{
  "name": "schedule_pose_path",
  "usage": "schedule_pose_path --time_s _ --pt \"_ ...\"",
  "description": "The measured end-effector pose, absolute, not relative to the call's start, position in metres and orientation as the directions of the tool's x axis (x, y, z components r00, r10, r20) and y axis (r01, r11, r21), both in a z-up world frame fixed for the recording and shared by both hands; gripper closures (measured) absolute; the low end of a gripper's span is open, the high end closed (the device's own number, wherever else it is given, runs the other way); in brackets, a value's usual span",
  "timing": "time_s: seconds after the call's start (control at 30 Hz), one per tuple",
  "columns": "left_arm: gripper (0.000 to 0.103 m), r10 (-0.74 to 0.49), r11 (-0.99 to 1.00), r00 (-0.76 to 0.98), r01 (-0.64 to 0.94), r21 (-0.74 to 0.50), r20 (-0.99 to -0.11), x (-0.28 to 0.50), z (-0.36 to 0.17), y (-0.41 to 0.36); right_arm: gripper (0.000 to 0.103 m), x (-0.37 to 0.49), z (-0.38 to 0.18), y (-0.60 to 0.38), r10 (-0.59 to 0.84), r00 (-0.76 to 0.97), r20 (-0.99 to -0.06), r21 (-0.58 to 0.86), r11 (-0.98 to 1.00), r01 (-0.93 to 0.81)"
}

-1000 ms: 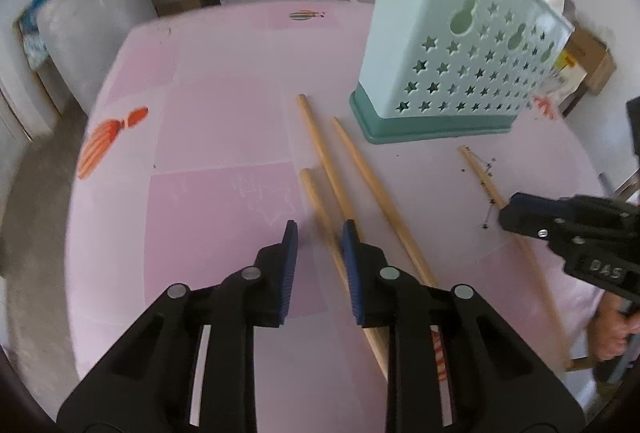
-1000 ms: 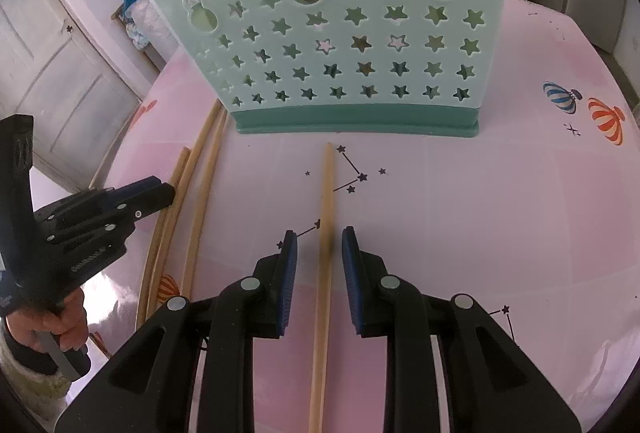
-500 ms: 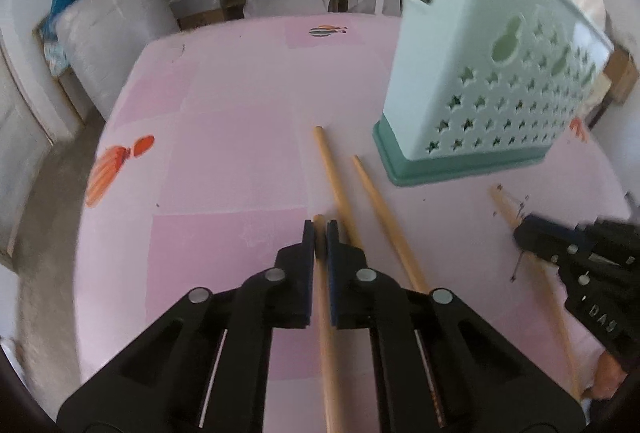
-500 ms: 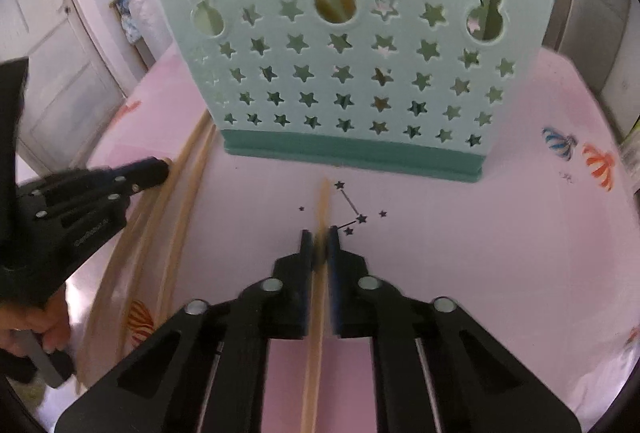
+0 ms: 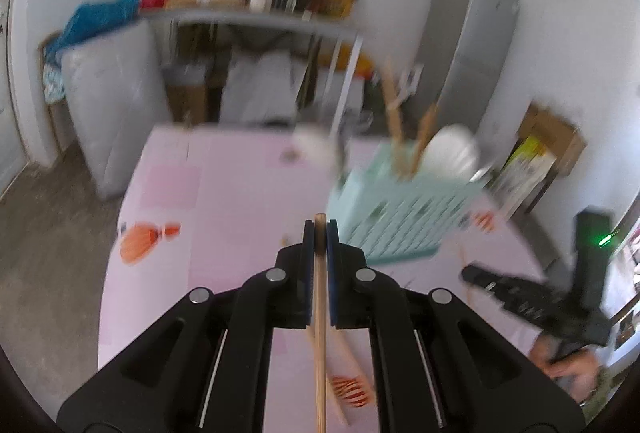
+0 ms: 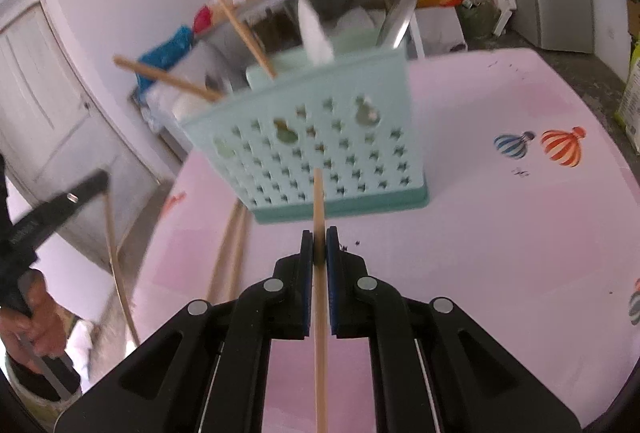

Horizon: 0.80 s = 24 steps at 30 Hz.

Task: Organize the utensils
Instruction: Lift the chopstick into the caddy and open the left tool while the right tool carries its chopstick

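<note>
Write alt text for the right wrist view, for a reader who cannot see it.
The right gripper is shut on a wooden chopstick, pointing at a mint-green star-cut utensil caddy on a pink table. Two chopsticks already lean in the caddy; two more lie left of it, by the left gripper.

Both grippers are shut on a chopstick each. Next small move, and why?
Probably carry the right gripper forward and up over the mint utensil holder, then tip its chopstick in. The stick's far end sits in front of the holder's wall, below the rim. The left gripper with its chopstick can follow.
</note>
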<state>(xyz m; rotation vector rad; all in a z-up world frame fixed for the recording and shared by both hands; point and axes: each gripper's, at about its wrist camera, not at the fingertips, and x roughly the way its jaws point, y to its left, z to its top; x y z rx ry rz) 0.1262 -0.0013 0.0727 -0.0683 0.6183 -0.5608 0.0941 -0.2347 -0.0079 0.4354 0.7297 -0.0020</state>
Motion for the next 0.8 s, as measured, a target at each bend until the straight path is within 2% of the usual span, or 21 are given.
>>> schedule_pose_path --time_s 0.23,0.5,0.63,0.8 --pt "0.099 -0.636 0.771 0.713 0.583 -0.256 -0.295 0.092 0.155 -0.016 0.096 0.075 0.013 -0.244 0.137 0.799 -0.585 0.412 0.899 0.147" --pt "0.099 -0.671 0.736 0.734 0.642 -0.214 -0.106 0.104 0.220 -0.077 0.096 0.062 0.019 -0.249 0.143 0.823 -0.549 0.451 0.880 0.148" --pt "0.099 -0.611 0.782 0.790 0.594 -0.189 -0.047 0.119 0.229 -0.106 0.096 0.059 0.021 -0.254 0.144 0.832 -0.536 0.465 0.873 0.148" --pt "0.099 -0.544 0.831 0.838 0.532 -0.165 -0.036 0.142 0.212 -0.141 0.096 0.056 0.022 -0.258 0.149 0.835 -0.530 0.476 0.867 0.147"
